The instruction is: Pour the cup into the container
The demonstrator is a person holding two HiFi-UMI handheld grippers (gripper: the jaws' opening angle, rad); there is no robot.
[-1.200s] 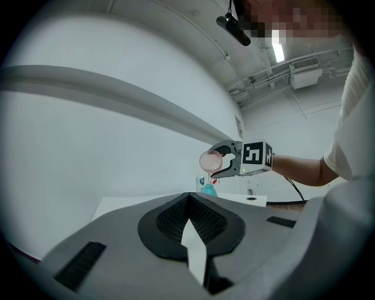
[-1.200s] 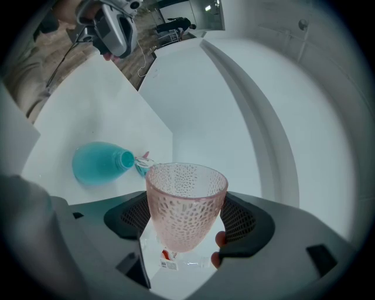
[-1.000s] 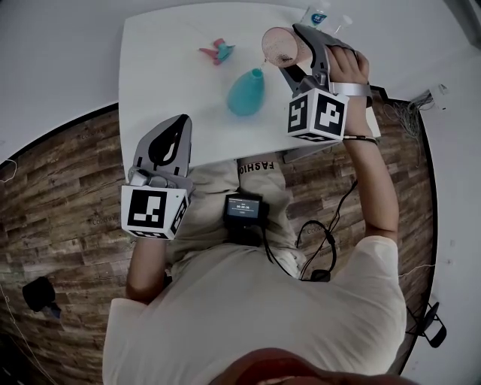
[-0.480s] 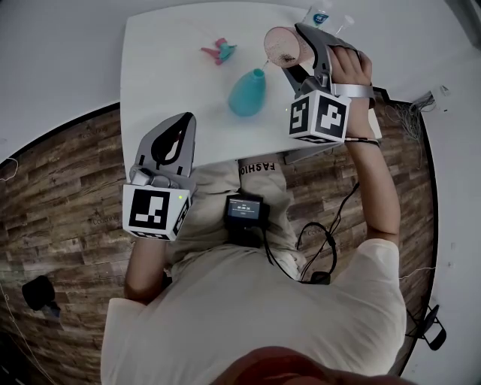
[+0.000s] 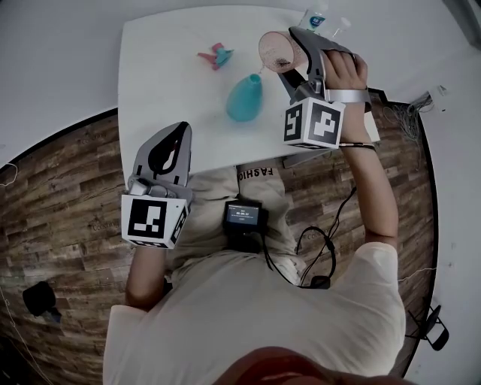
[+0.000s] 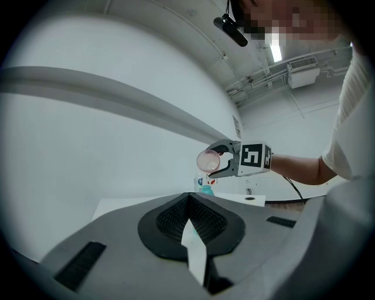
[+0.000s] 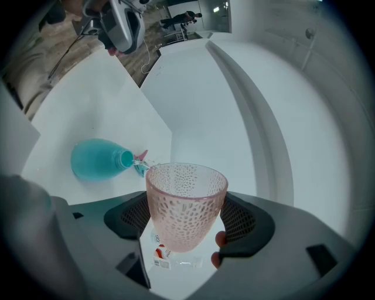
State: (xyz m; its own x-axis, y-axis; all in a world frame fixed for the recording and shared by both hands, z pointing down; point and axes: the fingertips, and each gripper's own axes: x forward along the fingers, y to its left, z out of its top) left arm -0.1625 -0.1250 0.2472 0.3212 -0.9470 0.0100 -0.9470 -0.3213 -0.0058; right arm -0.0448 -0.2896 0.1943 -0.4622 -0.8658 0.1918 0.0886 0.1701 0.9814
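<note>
A pink dimpled cup point(image 5: 276, 51) is held on its side above the back right of the white table point(image 5: 165, 90), its mouth turned toward the teal vase-shaped container point(image 5: 245, 98). My right gripper point(image 5: 282, 56) is shut on the cup. In the right gripper view the cup point(image 7: 186, 202) sits between the jaws and shows nothing inside, with the container point(image 7: 99, 159) to its left. My left gripper point(image 5: 176, 131) hovers over the table's front edge, shut and holding nothing. The left gripper view shows the cup point(image 6: 207, 160) above the container point(image 6: 205, 188).
A small pink and teal object point(image 5: 216, 55) lies on the table behind the container. A clear plastic bottle point(image 5: 316, 16) stands at the back right corner, under the right gripper. Wood floor surrounds the table's near side.
The right gripper and the cup have shifted slightly toward the teal container. The left gripper has stayed almost in place.
</note>
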